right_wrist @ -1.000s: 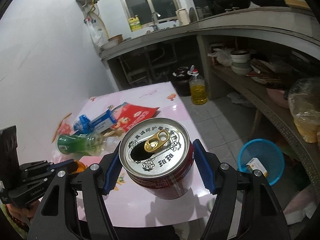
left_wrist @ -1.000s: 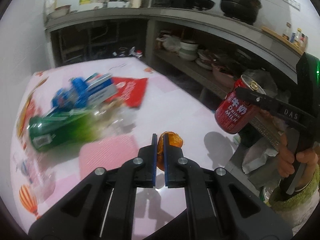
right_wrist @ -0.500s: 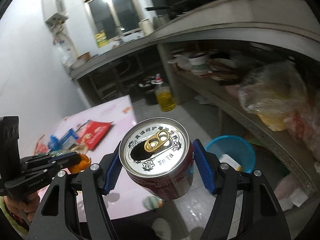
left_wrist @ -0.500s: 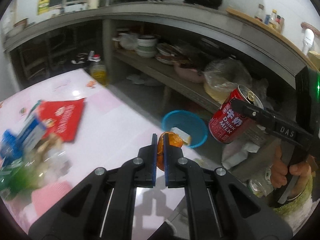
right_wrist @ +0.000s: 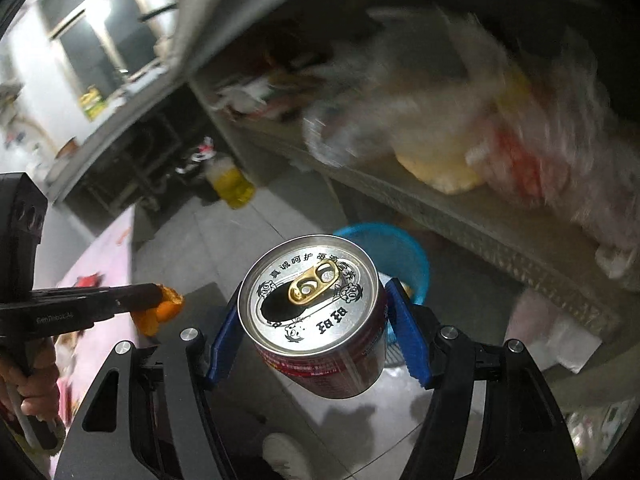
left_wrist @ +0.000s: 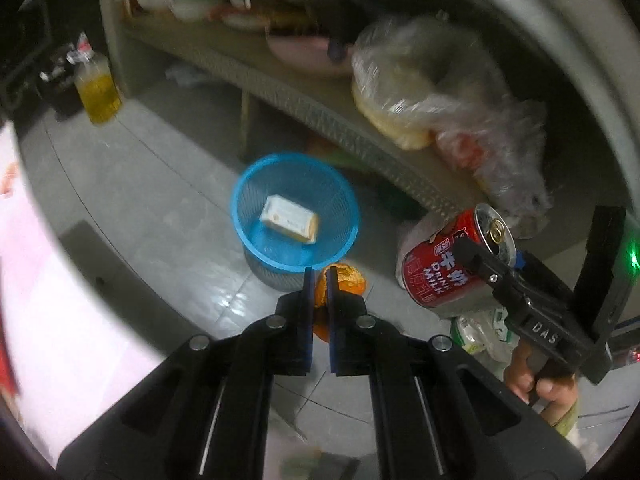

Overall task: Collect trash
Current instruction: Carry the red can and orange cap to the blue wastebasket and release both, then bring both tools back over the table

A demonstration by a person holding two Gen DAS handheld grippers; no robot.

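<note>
My left gripper is shut on a piece of orange peel, held over the floor just in front of a blue mesh basket. A small white carton lies inside that basket. My right gripper is shut on an opened red milk-drink can, its blue pads pressing both sides. In the left wrist view the can hangs to the right of the basket. In the right wrist view the basket shows partly behind the can, and the peel sits at the left gripper's tip.
A low shelf behind the basket carries plastic bags and dishes. A bottle of yellow oil stands on the grey tiled floor. The pink table's edge lies at the left. A hand grips the right tool.
Both grippers swung off the pink table toward the floor and tipped downward. The blue basket came into view and closer. The peel and the can stayed gripped throughout.
</note>
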